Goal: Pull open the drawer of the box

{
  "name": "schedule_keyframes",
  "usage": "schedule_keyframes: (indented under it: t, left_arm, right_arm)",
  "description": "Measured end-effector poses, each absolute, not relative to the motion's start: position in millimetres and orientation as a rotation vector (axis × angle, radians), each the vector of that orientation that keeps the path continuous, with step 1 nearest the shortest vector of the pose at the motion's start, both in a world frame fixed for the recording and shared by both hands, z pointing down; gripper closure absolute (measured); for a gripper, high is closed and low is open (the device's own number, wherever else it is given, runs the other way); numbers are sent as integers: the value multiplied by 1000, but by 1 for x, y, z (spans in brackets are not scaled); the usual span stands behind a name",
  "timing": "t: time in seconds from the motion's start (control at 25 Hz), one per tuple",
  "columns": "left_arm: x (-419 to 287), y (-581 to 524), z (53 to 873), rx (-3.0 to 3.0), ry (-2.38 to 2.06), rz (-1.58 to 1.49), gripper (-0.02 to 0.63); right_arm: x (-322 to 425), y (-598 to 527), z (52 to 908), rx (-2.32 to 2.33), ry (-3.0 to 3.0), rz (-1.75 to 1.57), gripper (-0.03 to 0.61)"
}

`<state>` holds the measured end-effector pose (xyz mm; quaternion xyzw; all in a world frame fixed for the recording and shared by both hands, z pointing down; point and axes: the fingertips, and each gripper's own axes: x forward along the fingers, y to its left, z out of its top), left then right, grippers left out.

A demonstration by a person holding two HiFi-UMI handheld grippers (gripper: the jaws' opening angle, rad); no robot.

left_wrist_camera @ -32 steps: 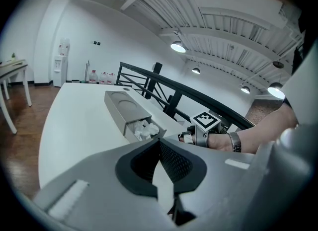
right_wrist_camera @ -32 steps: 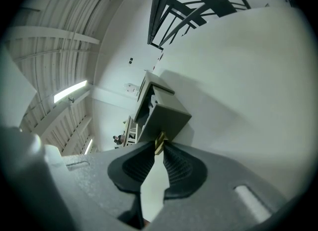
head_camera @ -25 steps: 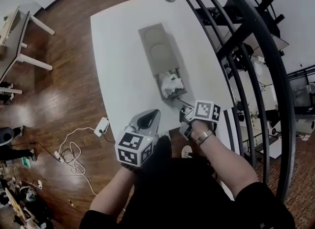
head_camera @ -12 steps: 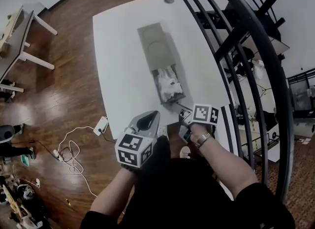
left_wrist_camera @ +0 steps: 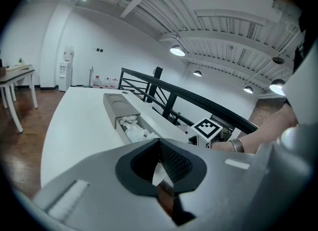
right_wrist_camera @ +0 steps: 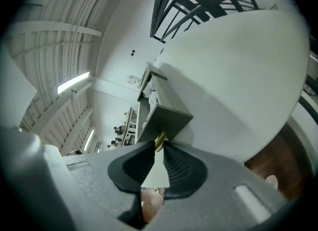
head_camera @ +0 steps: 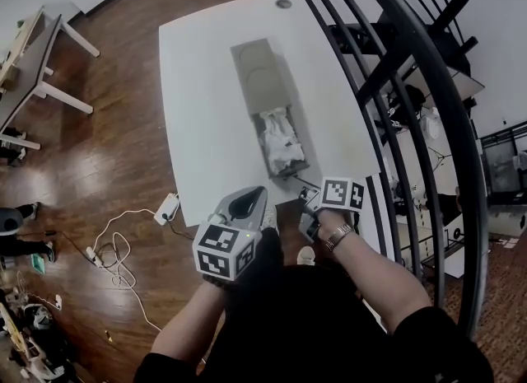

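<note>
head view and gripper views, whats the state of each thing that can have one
drawer: pulled out of the box, open
white paper: crumpled, lying in the drawer
right gripper: shut on the drawer pull
left gripper: shut, nothing between the jaws

You stand over a dark wooden floor. The white table fills the centre. A black railing curves from 12 to 4 o'clock. A desk stands at 10 o'clock and a white cable lies at 8. Round lamps light the ribbed ceiling.
</note>
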<state>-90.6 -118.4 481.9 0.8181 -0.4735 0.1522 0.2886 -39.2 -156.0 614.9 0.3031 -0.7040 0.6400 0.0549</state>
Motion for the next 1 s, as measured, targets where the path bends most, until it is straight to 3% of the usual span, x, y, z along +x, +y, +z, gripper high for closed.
schedule_keyframes:
  t: [1.0]
  left_arm:
    - [-84, -110, 470, 2177, -1319, 397, 597]
  right_arm:
    - [-32, -146, 611, 895, -2130, 1875, 512]
